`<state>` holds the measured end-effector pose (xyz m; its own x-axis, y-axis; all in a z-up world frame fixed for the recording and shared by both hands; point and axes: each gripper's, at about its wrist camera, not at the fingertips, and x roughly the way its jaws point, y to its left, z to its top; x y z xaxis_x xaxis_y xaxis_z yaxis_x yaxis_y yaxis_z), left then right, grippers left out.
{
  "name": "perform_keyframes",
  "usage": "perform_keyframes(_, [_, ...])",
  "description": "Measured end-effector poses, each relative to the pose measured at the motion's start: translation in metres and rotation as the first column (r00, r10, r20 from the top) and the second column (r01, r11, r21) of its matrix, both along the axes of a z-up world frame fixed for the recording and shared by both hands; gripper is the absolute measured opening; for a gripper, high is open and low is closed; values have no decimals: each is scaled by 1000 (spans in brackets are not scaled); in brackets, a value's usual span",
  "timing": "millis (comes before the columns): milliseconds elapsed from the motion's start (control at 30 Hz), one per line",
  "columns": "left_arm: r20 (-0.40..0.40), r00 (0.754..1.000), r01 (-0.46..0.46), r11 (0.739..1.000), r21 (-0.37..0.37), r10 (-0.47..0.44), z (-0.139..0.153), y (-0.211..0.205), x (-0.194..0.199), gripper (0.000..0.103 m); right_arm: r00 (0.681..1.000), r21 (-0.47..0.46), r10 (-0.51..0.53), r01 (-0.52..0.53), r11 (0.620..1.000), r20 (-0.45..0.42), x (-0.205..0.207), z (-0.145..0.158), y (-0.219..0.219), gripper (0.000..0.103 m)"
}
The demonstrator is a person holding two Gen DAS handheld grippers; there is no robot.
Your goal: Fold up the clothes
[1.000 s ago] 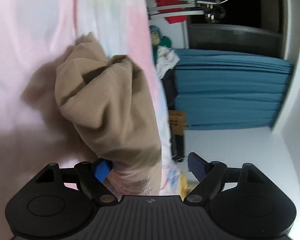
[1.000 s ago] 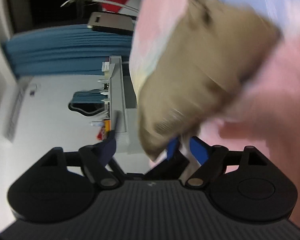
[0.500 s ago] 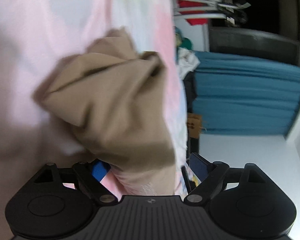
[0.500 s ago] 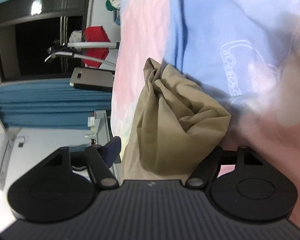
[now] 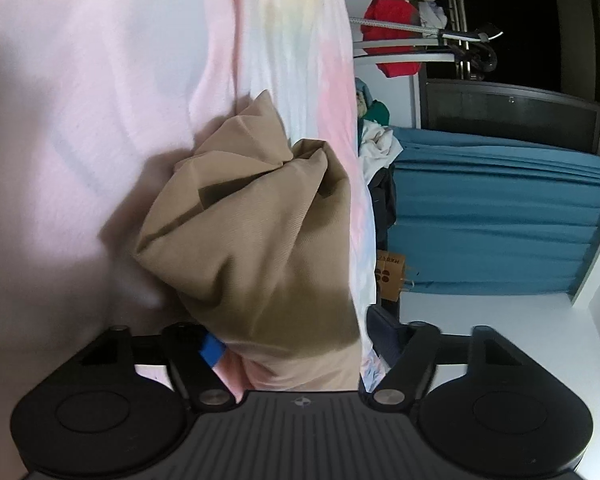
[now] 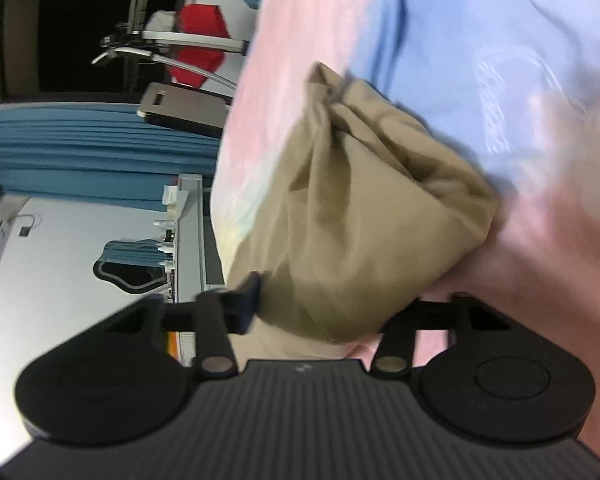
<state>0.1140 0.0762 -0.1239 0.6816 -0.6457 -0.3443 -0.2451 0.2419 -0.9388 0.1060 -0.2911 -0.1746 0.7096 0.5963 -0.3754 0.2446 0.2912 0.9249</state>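
**Bunched tan garment lying between both pairs of gripper fingers, over a pastel bed sheet.**

I am viewing the tan garment (image 5: 256,232) as a crumpled bundle lying against the pink and pale-blue sheet (image 5: 100,100). My left gripper (image 5: 296,346) is standing with its jaws spread wide, the cloth filling the gap between the blue pads; whether they are pinching it, I cannot tell. My right gripper (image 6: 332,304) is likewise showing spread jaws around the same bundle (image 6: 364,216), its right finger hidden behind the cloth, so its grip is unclear too. Teal curtains (image 5: 500,216) and a red garment (image 5: 392,28) on a rack are showing beyond the bed.
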Motion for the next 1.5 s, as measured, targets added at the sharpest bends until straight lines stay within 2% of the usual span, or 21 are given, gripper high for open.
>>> perform_keyframes(167, [45, 999, -1, 998, 59, -2, 18, 1, -4, 51, 998, -16, 0, 1, 1000, 55, 2, 10, -4, 36])
perform_keyframes(267, [64, 998, -2, 998, 66, -2, 29, -3, -4, 47, 996, -16, -1, 2, 1000, 89, 2, 18, -7, 34])
perform_keyframes(400, [91, 996, -11, 999, 45, 7, 49, -10, -3, 45, 989, 5, -8, 8, 1000, 148, 1, 33, -17, 33])
perform_keyframes(533, [132, 991, 7, 999, 54, -14, 80, -36, 14, 44, 973, 30, -57, 52, 998, 224, 5, 56, -38, 31])
perform_keyframes(700, [189, 979, 64, 997, 52, -72, 121, -103, 59, 44, 935, 16, -175, 179, 984, 309, 15, 85, -97, 31])
perform_keyframes(867, [233, 956, 161, 983, 92, -179, 152, -199, 128, 44, 873, 10, -289, 310, 951, 393, 25, 115, -158, 31])
perform_keyframes(1000, [265, 931, 219, 965, 146, -252, 164, -275, 184, 44, 832, 10, -361, 393, 919, 422, 48, 112, -204, 31])
perform_keyframes(1133, [289, 903, 262, 941, 215, -317, 157, -335, 217, 44, 791, 2, -416, 465, 885, 449, 73, 101, -244, 31])
perform_keyframes(1200, [290, 895, 270, 930, 250, -338, 143, -357, 229, 44, 775, -10, -435, 494, 869, 457, 87, 93, -260, 31])
perform_keyframes(1300, [270, 893, 287, 918, 274, -360, 116, -370, 240, 44, 780, -55, -439, 513, 857, 446, 110, 73, -270, 31])
perform_keyframes(1500, [224, 887, 322, 888, 329, -405, 67, -359, 245, 43, 829, -102, -430, 492, 864, 359, 127, 31, -270, 31])
